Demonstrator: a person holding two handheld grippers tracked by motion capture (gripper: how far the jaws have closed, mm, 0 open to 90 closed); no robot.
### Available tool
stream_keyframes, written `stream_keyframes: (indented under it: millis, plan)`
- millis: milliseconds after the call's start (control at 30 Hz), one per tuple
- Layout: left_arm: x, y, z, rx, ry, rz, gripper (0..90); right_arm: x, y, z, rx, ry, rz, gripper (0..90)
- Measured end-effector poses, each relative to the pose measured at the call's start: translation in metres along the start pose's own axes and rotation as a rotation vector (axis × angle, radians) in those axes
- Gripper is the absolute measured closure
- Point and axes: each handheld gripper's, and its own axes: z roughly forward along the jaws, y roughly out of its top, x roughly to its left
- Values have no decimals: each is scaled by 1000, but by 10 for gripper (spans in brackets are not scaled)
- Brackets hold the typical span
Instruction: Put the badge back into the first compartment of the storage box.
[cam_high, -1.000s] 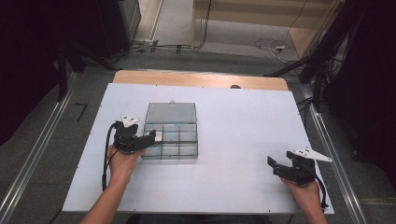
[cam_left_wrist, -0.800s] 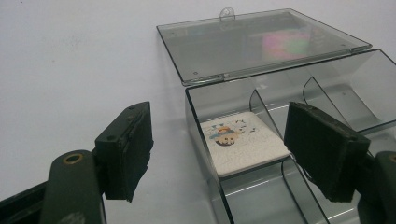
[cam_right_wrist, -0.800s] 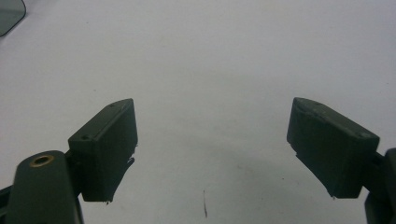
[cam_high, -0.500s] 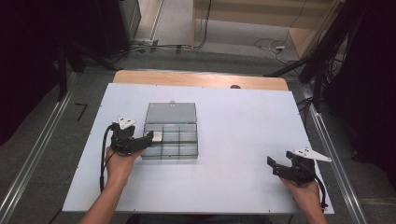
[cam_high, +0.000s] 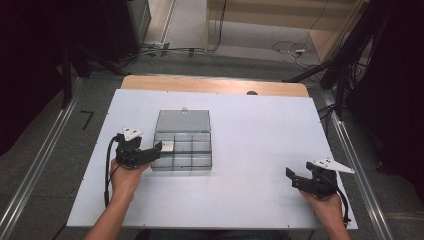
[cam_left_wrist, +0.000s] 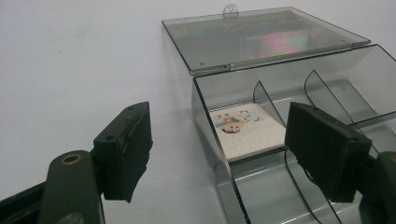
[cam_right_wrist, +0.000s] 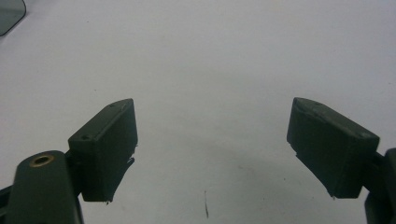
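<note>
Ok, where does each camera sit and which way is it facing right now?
High view: above the person's side, facing forward-down on the white table; both forearms, left claw, right claw.
Left gripper view: rides the left claw, facing the open smoky clear-plastic compartment box.
Right gripper view: rides the right claw, facing bare table.
Shared: high and left views both show the box.

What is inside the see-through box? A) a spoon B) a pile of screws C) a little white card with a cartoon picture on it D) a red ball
C: in the left gripper view, a small white card with a colourful cartoon print lies flat in one compartment of the clear divided box, whose lid is folded open behind it.
</note>
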Motion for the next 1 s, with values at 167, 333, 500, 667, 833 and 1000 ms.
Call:
stream_keyframes:
  millis: [167, 333, 500, 667, 833, 1000]
  plan:
    - [1, -1, -1, -3, -1, -5, 233, 0, 0, 0, 1, -2, -1, 150]
    - [2, -3, -1, -3, -3, -5, 233, 0, 0, 0, 0, -1, -1, 150]
    - [2, -4, -2, -5, -4, -7, 233, 0, 0, 0, 0, -2, 1, 151]
    - [5, -6, -3, -5, -6, -12, 233, 0, 0, 0, -1, -1, 0, 150]
    - [7, -9, -4, -8, -5, -21, 233, 0, 0, 0, 0, -2, 1, 150]
    - [9, -11, -5, -11, -4, -30, 233, 1, 0, 0, 2, -2, -1, 151]
